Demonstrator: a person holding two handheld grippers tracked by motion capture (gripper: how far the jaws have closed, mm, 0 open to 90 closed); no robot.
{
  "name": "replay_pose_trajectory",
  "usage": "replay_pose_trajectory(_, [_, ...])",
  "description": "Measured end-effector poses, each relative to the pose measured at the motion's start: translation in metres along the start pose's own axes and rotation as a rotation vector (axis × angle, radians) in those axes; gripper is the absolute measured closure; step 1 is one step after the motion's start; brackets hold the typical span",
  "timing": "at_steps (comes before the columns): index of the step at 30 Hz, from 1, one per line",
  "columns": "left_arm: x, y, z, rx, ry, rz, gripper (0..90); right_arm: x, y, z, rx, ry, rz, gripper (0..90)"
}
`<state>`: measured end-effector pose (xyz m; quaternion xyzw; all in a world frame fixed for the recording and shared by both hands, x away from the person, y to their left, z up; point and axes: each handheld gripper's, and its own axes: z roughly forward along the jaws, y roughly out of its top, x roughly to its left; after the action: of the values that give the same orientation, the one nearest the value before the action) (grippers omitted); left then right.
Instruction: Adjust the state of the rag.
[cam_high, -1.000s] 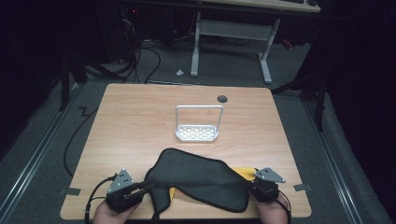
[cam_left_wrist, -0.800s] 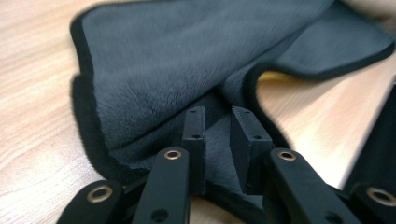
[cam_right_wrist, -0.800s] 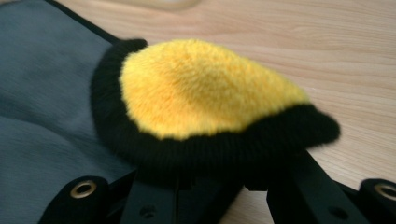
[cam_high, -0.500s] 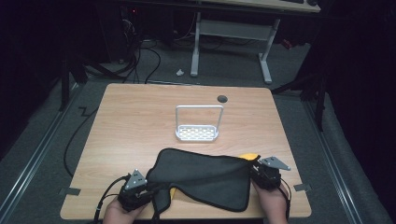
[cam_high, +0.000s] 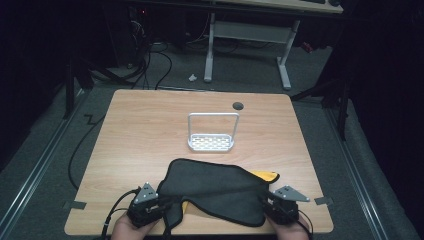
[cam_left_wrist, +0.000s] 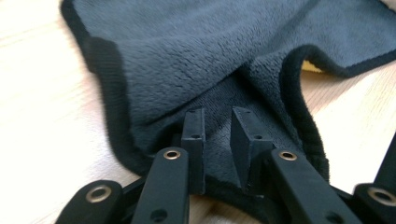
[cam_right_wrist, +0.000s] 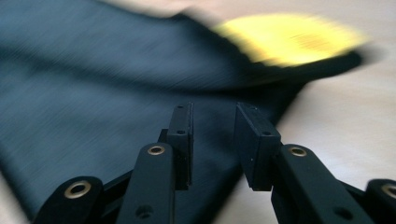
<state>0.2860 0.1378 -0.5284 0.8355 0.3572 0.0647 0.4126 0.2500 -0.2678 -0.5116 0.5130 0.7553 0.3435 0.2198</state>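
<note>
Both tongs are parted, nothing pinched. The left gripper (cam_left_wrist: 217, 140) hovers with its jaws over the dark cloth (cam_high: 215, 190) at its near-left corner; the right gripper (cam_right_wrist: 212, 140), jaws just easing apart, sits at the opposite corner. The cloth lies flat along the desk's (cam_high: 150, 130) near edge, yellow underside (cam_high: 265, 176) peeking out, looking spread for folding.
</note>
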Motion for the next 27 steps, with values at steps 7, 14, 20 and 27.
replay_pose_trajectory(7, [-0.001, 0.001, 0.004, 0.003, -0.015, 0.002, 75.9, -0.019, -0.008, 0.005, 0.081, -0.113, -0.005, 73.7])
replay_pose_trajectory(14, [-0.011, 0.002, 0.003, 0.006, -0.045, 0.034, 75.4, -0.044, -0.014, -0.006, 0.087, -0.22, 0.058, 74.0])
replay_pose_trajectory(20, [-0.006, 0.019, -0.014, -0.102, -0.067, 0.014, 74.0, -0.039, -0.007, -0.013, -0.004, -0.186, 0.042, 72.7])
replay_pose_trajectory(27, [0.025, 0.062, 0.017, -0.116, -0.04, -0.015, 74.8, -0.04, -0.006, -0.009, -0.004, -0.166, 0.049, 72.6])
